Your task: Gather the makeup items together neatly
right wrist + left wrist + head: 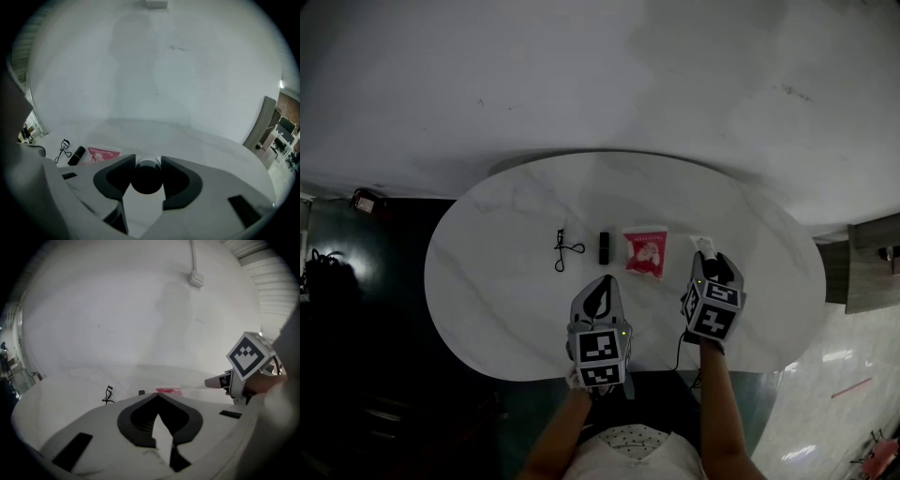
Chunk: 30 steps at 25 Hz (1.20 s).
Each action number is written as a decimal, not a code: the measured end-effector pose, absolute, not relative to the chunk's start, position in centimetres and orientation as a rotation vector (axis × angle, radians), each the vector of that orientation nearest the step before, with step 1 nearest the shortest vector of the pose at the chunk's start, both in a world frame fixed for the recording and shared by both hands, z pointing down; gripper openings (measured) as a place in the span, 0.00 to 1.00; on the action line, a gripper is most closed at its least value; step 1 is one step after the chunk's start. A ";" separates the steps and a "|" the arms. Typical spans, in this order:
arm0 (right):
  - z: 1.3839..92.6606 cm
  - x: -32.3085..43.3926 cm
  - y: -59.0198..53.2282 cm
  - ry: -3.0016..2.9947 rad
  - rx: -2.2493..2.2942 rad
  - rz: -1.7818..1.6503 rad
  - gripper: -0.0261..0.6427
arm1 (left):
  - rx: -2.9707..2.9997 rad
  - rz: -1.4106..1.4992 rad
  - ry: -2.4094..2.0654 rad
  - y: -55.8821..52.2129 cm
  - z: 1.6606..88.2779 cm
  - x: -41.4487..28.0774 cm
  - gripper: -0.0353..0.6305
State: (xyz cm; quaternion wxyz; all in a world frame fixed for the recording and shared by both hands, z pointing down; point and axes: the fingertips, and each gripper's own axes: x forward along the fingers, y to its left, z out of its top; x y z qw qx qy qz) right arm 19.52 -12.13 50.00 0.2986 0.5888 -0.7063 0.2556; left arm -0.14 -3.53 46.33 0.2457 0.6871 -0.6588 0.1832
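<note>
— On the tabletop (487,291), what is laid out?
— Eyelash curler (562,250), black lipstick (604,247) and pink sachet (645,254), in a row. Beside them, a dark-capped white tube (146,180) is clamped by the right gripper (148,160). The left gripper (158,397) jaws are closed on nothing.

Four makeup items show at one oval, marble-veined white table (487,281): one black eyelash curler (562,249), one black lipstick tube (604,247), one pink sachet (645,253) and one dark-ended cylindrical container (146,177). Two handheld grippers are in frame, one left gripper (600,284) and one right gripper (709,262). Two marker cubes (600,354) ride on them, one apiece.
</note>
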 end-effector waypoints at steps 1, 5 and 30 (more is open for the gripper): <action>50.0 19.5 -12.5 -1.878 1.569 0.676 0.33 | 1.867 0.499 -1.804 -3.5 46.3 -0.4 0.11; 50.4 19.4 -13.6 -1.873 1.576 0.668 0.33 | 1.840 0.499 -1.824 -3.5 46.4 -1.3 0.11; 55.2 18.3 -12.6 -1.761 1.497 0.711 0.33 | 1.787 0.519 -1.821 -4.4 48.2 -2.7 0.11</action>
